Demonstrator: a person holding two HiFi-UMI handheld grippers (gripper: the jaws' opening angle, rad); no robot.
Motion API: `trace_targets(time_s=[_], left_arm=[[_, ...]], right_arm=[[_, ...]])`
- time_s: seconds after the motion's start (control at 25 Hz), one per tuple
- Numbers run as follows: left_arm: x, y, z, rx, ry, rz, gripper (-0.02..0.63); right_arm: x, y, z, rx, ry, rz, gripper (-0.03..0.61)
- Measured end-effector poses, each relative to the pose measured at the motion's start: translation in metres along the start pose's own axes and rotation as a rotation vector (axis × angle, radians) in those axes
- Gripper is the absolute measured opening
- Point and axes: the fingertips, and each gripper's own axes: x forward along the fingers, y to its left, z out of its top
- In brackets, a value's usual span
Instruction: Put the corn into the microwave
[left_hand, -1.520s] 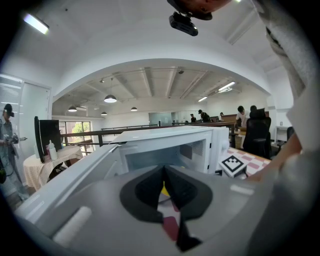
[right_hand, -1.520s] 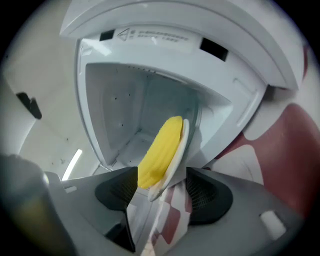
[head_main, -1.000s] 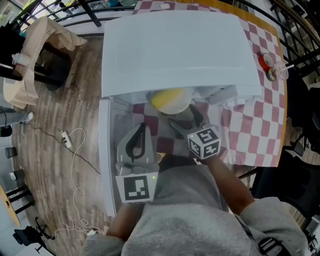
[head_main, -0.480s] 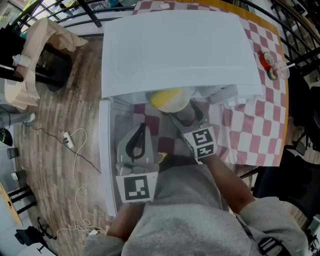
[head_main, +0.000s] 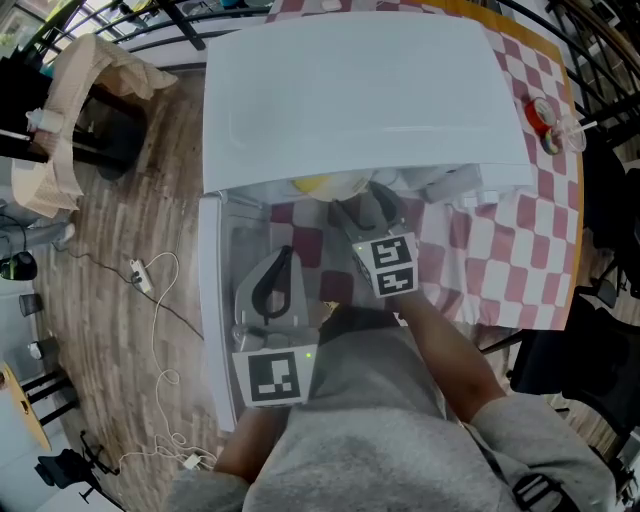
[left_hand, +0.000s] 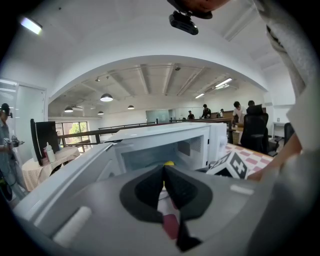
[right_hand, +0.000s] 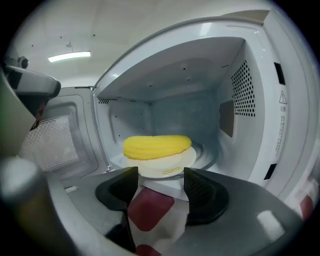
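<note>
Right gripper (right_hand: 160, 176) stands at the mouth of the microwave (right_hand: 250, 100). Its jaws are apart and are closing, and nothing is between them; only the red-and-white checked tablecloth (right_hand: 148, 207) shows in the gap. The corn (right_hand: 157, 146) is already inside the cavity, lying on a white plate (right_hand: 175, 162). It lies straight ahead of this gripper and a little higher than the jaw tips. Its long axis runs from left to right, across the line along which the gripper points. The near rim of the plate is just beyond the jaw tips, and I cannot tell if they touch it.

Left gripper (left_hand: 164, 169) has its jaws together, with nothing held. It hangs further back, beside the open door (right_hand: 50, 145), so the right hand is the nearer one to the corn.

I judge the placing nearly done. What remains seems to be the closing of the door, which hangs on the side of the left gripper.
</note>
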Motion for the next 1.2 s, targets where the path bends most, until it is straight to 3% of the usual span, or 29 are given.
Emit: trace_targets(time_s=[0.24, 0.36, 0.48, 0.6, 0.84, 0.88, 0.96, 1.08, 1.2], left_arm=[[-0.001, 0.002, -0.001, -0.004, -0.001, 0.001, 0.009], [-0.001, 0.003, -0.001, -0.008, -0.005, 0.000, 0.009], [-0.003, 0.003, -0.001, -0.010, -0.007, -0.002, 0.009], [-0.006, 0.002, -0.001, -0.009, -0.009, -0.006, 0.008], [-0.012, 0.003, -0.001, -0.018, -0.013, -0.006, 0.009], [-0.013, 0.003, -0.001, -0.021, -0.015, -0.007, 0.009], [-0.015, 0.003, 0.000, -0.027, -0.023, -0.010, 0.009], [-0.018, 0.002, 0.001, -0.041, -0.041, -0.019, 0.009], [-0.022, 0.003, -0.001, -0.068, -0.053, -0.030, 0.008]], right_arm=[[0.006, -0.009, 0.011, 0.024, -0.014, -0.042, 0.206], [0.006, -0.001, 0.011, -0.037, -0.006, -0.038, 0.207], [0.008, 0.009, 0.008, -0.117, 0.012, -0.032, 0.258], [0.012, 0.004, 0.007, -0.173, 0.018, -0.080, 0.249], [0.018, -0.004, 0.010, -0.091, 0.039, -0.092, 0.248], [0.016, -0.004, 0.011, -0.062, 0.033, -0.085, 0.228], [0.008, -0.002, 0.019, -0.022, 0.000, -0.052, 0.109], [-0.017, 0.006, 0.033, -0.022, -0.046, 0.051, -0.001], [-0.056, 0.017, 0.040, -0.079, -0.049, 0.165, -0.002]])
